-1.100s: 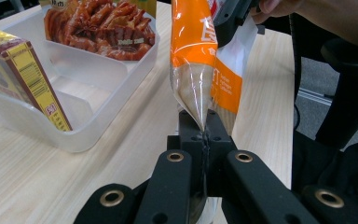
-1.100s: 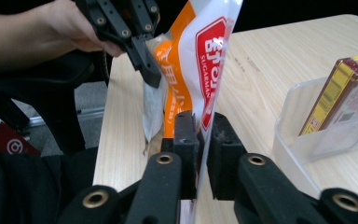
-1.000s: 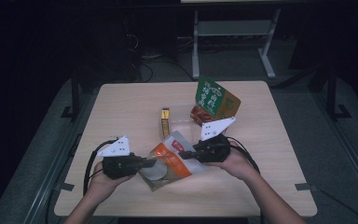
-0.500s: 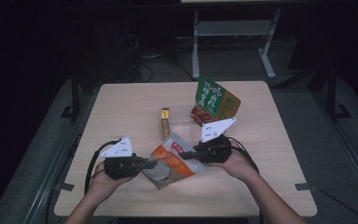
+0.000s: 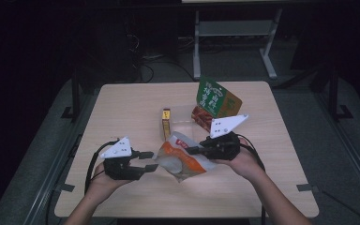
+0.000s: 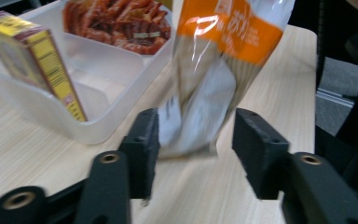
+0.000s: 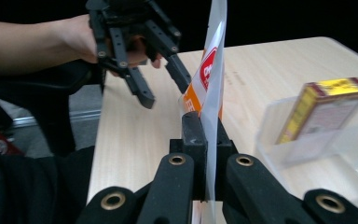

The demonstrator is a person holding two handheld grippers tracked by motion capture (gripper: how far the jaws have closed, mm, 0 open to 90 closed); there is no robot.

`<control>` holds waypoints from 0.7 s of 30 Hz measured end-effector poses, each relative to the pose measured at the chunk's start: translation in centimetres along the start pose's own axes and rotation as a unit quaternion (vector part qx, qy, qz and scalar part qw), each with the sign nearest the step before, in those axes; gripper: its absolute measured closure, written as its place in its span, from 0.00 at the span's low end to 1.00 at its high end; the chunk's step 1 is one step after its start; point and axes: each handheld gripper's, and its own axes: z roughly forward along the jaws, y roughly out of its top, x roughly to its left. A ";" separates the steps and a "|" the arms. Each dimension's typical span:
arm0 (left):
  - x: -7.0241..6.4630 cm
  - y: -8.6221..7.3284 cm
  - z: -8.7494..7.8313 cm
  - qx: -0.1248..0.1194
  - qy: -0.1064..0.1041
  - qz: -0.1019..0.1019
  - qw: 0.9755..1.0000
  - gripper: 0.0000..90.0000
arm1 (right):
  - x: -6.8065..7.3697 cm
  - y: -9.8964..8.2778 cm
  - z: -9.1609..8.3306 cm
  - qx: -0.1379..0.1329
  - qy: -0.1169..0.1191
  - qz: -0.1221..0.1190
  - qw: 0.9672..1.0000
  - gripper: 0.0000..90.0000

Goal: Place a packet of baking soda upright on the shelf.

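Note:
An orange and white snack bag [image 5: 183, 160] hangs just above the table between my two grippers. My right gripper [image 5: 193, 150] is shut on the bag's right edge; in the right gripper view the jaws pinch the thin plastic [image 7: 212, 65] flat. My left gripper [image 5: 147, 161] is at the bag's left end. Its jaws have just been opening and now stand apart, with the bag's end [image 6: 214, 70] loose between them, near the left pad and well off the right one. My left gripper [image 7: 165, 91] also appears in the right gripper view, jaws spread.
A clear plastic container [image 5: 183, 123] sits behind the bag mid-table, with a yellow box [image 5: 166, 123] standing in its left end. A green and red snack bag [image 5: 215, 101] leans at its far right. The table's front edge is near both forearms.
My left gripper's jaws have opened and let go of the bag's left end. The bag stays held by my right gripper. Neither hand has shifted noticeably.

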 end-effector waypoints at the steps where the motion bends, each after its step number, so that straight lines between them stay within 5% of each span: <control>1: 0.0 0.0 0.0 0.000 0.000 0.000 1.000 0.51 | 0.0 0.0 -0.3 -0.002 0.000 0.006 1.000 1.00; 9: 0.8 -1.7 0.5 0.035 0.007 -0.014 0.999 0.44 | -0.2 0.5 -1.9 0.004 -0.024 0.015 1.000 1.00; 21: 1.3 -2.6 1.1 0.051 0.004 -0.028 0.998 0.37 | -0.7 1.6 -3.2 -0.004 -0.048 0.019 0.999 1.00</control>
